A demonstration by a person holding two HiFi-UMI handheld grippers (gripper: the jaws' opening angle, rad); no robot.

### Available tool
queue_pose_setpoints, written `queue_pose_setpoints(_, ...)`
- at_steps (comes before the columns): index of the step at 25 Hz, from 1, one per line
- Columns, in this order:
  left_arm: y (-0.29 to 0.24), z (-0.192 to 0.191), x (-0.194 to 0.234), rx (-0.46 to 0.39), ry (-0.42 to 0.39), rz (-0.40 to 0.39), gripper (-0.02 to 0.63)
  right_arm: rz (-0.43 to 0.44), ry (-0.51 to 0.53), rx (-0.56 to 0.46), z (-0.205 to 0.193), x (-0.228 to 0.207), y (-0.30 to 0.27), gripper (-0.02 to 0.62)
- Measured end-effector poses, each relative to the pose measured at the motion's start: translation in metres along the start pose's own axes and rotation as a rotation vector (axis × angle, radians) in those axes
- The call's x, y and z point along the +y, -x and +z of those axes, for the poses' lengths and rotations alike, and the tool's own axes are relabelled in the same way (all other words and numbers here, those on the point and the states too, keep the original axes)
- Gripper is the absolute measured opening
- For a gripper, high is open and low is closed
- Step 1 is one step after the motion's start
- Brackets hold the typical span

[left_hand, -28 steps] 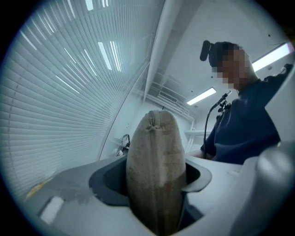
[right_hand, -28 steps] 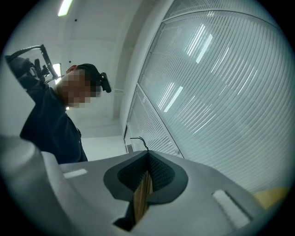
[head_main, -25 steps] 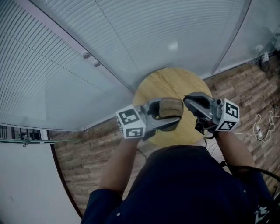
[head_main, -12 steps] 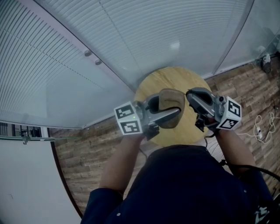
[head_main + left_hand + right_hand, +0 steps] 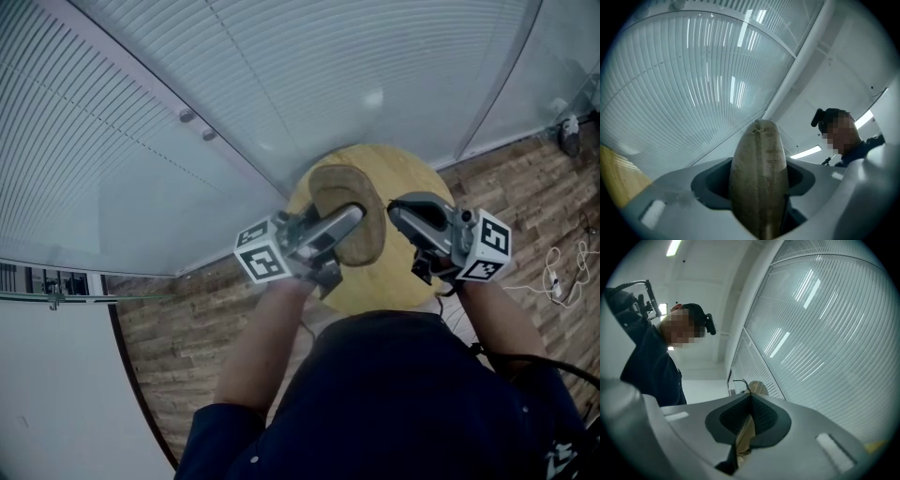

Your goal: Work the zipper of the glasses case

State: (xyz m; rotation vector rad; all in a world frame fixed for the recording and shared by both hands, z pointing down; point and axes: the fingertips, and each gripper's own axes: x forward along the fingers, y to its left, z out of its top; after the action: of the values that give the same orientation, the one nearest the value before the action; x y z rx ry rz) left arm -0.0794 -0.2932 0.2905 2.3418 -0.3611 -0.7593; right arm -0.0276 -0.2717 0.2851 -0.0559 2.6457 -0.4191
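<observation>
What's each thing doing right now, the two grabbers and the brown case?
left gripper: clamped on the glasses case, holding it in the air.
right gripper: jaws shut beside the case; can't tell if it pinches anything.
glasses case: off the table, tilted; the seam facing the left gripper's camera looks closed.

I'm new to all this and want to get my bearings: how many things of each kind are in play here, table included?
Grippers: 2, the left gripper and the right gripper
Glasses case: 1
Round wooden table: 1
Total: 4
</observation>
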Motion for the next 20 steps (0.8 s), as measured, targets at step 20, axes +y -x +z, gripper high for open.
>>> queue_pose_setpoints(20,-0.006,0.057,0.003,-0.232,0.048,0.009,0.299,0.009,0.081,0.089,-0.030,0.022,0.003,0.008)
